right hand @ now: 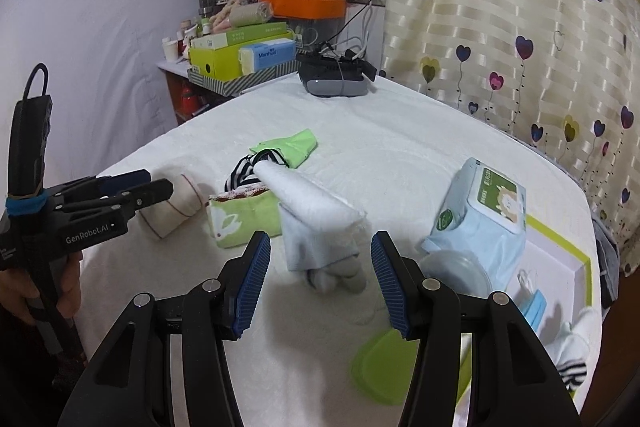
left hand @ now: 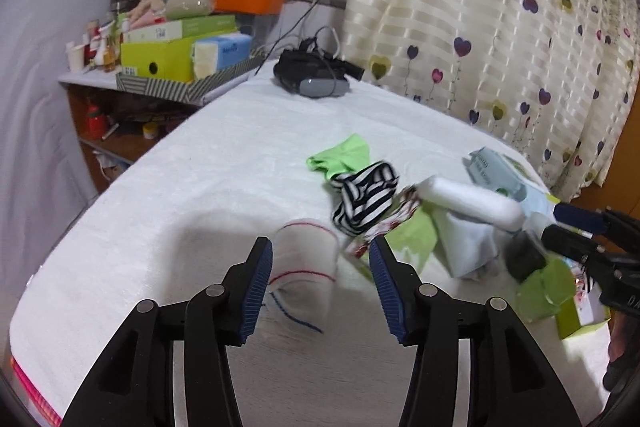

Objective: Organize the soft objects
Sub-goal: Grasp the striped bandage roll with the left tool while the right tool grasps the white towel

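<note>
Left gripper point(left hand: 320, 279): I have it spread, empty, over the rolled bandage point(left hand: 306, 255)
Right gripper point(right hand: 320, 279): gaping, empty
Left: socks point(right hand: 276, 163), towel point(right hand: 316, 211)
Done: perhaps tray point(right hand: 560, 231) items

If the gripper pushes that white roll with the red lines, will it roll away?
The white rolled cloth looks like a cylinder lying on its side, so it might roll a little. The fuzzy white bed cover would probably stop it soon. It looks soft, so it would likely squash when squeezed.

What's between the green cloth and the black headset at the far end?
Nothing. In the right wrist view, only bare white bedcover lies between the green cloth and the black headset.
</note>
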A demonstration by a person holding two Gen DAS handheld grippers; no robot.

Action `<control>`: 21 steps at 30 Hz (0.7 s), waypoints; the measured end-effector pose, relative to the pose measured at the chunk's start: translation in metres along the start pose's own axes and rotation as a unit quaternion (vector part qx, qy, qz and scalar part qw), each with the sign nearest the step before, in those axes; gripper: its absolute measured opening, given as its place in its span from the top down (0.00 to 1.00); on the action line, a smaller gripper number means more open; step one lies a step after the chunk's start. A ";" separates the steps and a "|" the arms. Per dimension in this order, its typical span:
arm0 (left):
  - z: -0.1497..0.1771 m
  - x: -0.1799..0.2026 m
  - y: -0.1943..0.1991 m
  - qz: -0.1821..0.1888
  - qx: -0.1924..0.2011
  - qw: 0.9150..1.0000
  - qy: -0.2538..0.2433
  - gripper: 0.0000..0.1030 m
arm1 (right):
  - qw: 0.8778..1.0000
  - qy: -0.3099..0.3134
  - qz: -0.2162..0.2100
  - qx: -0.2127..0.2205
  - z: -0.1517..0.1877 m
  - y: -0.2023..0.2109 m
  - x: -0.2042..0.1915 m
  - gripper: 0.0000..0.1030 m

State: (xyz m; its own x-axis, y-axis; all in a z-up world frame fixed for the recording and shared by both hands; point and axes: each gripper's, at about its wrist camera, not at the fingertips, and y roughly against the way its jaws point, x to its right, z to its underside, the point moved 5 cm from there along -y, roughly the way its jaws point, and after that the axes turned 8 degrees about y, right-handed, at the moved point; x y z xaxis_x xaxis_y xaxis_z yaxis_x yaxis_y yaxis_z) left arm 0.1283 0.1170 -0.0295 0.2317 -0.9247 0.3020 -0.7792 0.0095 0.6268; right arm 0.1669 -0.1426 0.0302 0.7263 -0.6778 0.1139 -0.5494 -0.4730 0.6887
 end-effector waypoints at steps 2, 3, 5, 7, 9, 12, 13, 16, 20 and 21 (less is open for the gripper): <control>0.001 -0.005 -0.006 -0.002 -0.008 1.000 0.000 0.50 | 1.000 0.005 0.002 -0.005 -0.004 -0.006 0.001 0.48; 0.001 -0.007 -0.009 -0.003 -0.011 1.000 0.001 0.50 | 1.000 0.008 0.001 -0.007 -0.006 -0.009 0.000 0.48; 0.003 -0.012 -0.014 -0.006 -0.017 1.000 0.002 0.50 | 1.000 0.013 -0.001 -0.011 -0.010 -0.014 0.000 0.48; 0.005 -0.015 -0.018 -0.006 -0.023 1.000 0.003 0.50 | 1.000 0.021 -0.002 -0.017 -0.014 -0.021 -0.002 0.48; 0.008 -0.017 -0.022 -0.001 -0.032 0.999 0.007 0.50 | 0.999 0.032 -0.006 -0.025 -0.018 -0.029 -0.004 0.48; 0.011 -0.019 -0.031 0.005 -0.048 0.999 0.013 0.50 | 0.998 0.044 -0.006 -0.040 -0.023 -0.042 -0.005 0.48; 0.013 -0.020 -0.033 0.010 -0.053 0.998 0.015 0.50 | 0.998 0.047 -0.004 -0.045 -0.023 -0.046 -0.005 0.48; 0.015 -0.021 -0.037 0.021 -0.064 0.998 0.020 0.50 | 0.997 0.049 -0.005 -0.063 -0.025 -0.059 -0.003 0.48; 0.016 -0.022 -0.038 0.029 -0.069 0.997 0.024 0.50 | 0.995 0.051 -0.005 -0.090 -0.021 -0.074 -0.004 0.48; 0.016 -0.022 -0.038 0.031 -0.071 0.997 0.026 0.50 | 0.995 0.047 -0.006 -0.090 -0.021 -0.075 -0.003 0.48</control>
State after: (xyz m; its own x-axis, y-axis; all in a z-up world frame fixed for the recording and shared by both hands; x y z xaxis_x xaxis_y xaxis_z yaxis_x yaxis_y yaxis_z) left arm 0.1438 0.1311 -0.0716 0.2175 -0.8999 0.3780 -0.7041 0.1236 0.6993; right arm 0.2145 -0.0932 -0.0063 0.7732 -0.6123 0.1653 -0.4631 -0.3670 0.8067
